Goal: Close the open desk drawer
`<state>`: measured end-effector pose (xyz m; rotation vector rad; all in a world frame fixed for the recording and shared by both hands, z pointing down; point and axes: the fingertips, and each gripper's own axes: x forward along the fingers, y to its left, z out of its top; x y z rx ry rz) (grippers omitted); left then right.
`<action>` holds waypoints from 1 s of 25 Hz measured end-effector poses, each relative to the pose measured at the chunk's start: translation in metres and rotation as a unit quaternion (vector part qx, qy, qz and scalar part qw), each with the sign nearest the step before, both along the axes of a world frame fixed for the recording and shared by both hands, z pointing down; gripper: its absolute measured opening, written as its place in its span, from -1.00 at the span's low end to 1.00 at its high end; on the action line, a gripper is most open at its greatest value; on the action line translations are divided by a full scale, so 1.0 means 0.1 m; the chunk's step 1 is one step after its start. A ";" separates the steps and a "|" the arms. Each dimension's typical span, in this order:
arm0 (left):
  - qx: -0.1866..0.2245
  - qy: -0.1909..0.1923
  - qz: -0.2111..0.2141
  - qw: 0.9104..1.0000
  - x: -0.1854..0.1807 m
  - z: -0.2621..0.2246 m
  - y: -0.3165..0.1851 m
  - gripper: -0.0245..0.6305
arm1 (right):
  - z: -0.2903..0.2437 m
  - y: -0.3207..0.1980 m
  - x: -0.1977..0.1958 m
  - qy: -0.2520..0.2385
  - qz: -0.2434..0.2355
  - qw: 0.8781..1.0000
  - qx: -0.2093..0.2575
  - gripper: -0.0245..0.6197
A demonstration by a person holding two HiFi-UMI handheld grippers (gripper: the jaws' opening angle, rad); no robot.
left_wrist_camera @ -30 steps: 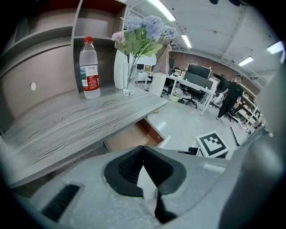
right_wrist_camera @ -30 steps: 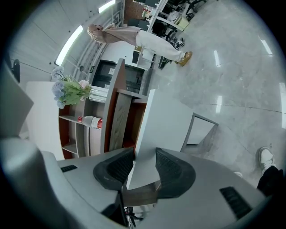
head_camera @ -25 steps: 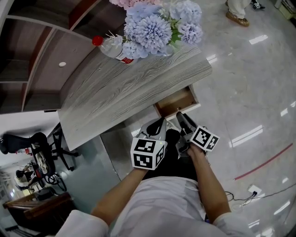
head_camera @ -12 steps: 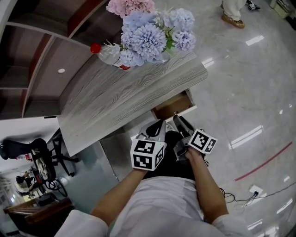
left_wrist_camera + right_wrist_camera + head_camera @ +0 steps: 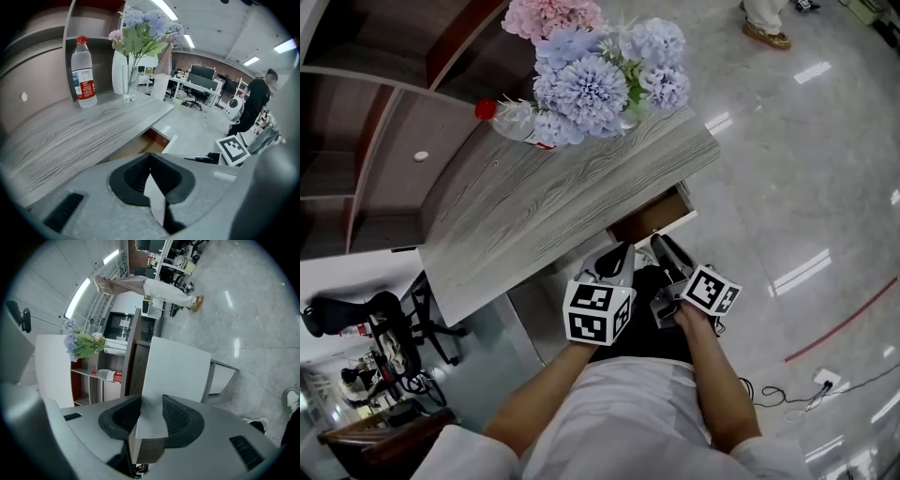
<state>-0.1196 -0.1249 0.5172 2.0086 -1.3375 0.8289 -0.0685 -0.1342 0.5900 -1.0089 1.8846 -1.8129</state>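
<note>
The grey wood desk (image 5: 544, 202) has one drawer (image 5: 652, 214) standing a little way out under its right corner, brown inside with a white front (image 5: 178, 366). My right gripper (image 5: 661, 246) is at that front. In the right gripper view the front's edge fills the gap between the jaws (image 5: 150, 404), and both pads lie against it. My left gripper (image 5: 619, 255) hovers just left of it, short of the desk edge, with its fingertips together (image 5: 150, 157) and nothing in them. The left gripper view shows the drawer (image 5: 150, 140) ahead and slightly right.
On the desktop stand a water bottle (image 5: 511, 117) and a glass vase of flowers (image 5: 591, 70). Brown shelving (image 5: 384, 141) runs behind the desk, and an office chair (image 5: 384, 323) stands to the left. A person (image 5: 255, 101) stands across the shiny floor. Cables and a socket (image 5: 825, 380) lie at right.
The head view has shifted slightly. Both grippers stay in about the same place at the drawer, and the open strip of drawer looks a touch narrower.
</note>
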 end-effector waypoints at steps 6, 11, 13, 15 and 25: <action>-0.001 -0.001 0.004 1.000 -0.02 0.02 -0.04 -0.92 | 0.01 -0.12 -0.05 -0.008 -0.001 1.000 0.007 -0.50; -0.005 -0.002 0.003 1.000 -0.07 0.02 -0.05 -0.92 | 0.01 -0.23 -0.11 -0.015 -0.005 1.000 0.011 -0.48; -0.004 -0.003 0.002 1.000 -0.10 0.03 -0.07 -0.92 | 0.01 -0.25 -0.11 -0.017 -0.006 1.000 0.014 -0.47; -0.004 -0.004 0.002 1.000 -0.12 0.04 -0.09 -0.92 | 0.01 -0.25 -0.11 -0.020 -0.005 1.000 0.015 -0.47; -0.007 -0.001 0.014 1.000 -0.11 0.05 -0.12 -0.92 | 0.00 -0.37 -0.15 -0.018 0.000 1.000 0.018 -0.46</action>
